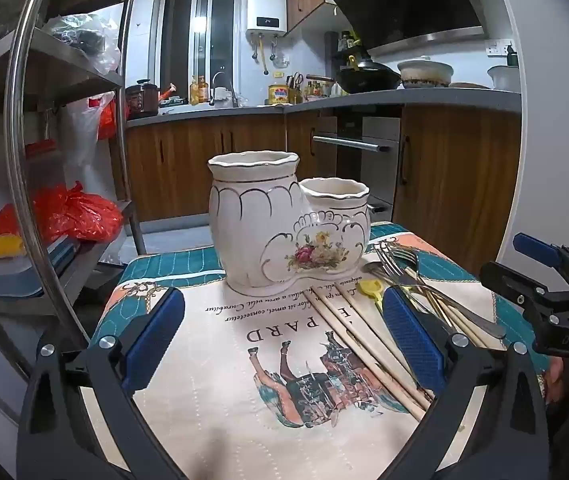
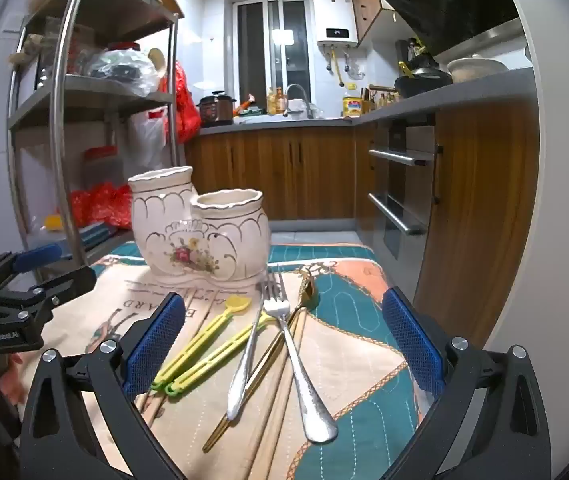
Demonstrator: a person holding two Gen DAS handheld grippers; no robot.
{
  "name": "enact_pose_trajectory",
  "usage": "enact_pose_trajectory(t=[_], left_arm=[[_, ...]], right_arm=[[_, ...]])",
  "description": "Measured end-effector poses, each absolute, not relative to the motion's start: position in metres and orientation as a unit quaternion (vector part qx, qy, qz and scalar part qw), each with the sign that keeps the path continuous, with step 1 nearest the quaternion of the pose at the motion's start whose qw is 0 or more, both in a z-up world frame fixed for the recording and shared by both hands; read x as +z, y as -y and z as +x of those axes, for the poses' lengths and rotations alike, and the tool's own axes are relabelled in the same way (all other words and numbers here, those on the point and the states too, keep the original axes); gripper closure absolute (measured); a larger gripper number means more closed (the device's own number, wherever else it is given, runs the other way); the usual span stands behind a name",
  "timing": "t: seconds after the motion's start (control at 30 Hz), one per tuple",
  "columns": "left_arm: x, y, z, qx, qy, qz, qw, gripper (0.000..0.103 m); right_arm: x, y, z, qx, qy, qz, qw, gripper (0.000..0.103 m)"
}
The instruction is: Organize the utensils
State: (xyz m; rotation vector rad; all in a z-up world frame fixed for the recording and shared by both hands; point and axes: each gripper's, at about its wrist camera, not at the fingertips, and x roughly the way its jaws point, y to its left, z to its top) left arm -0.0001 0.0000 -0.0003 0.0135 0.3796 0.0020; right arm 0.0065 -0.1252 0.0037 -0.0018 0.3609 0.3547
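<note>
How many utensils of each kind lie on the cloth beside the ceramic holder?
Silver forks: 2
Gold spoon: 1
Yellow-green plastic utensils: 2
Wooden chopsticks: several, count unclear
Total apart from chopsticks: 5

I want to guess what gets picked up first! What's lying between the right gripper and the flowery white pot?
In the right wrist view, between the open right gripper and the ceramic holder lie the silver forks, gold spoon, yellow-green utensils and wooden chopsticks.
</note>
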Motion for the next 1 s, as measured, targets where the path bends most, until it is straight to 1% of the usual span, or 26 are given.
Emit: enact_pose_trajectory(t=[1.0], left_arm=[[0.0002, -0.0044, -0.0012, 0.007, -0.186, 0.009, 0.983, 0.005]], right_arm=[[0.0025, 0.1251, 0.0068, 0.176, -0.179, -0.004, 0.968, 0.005]])
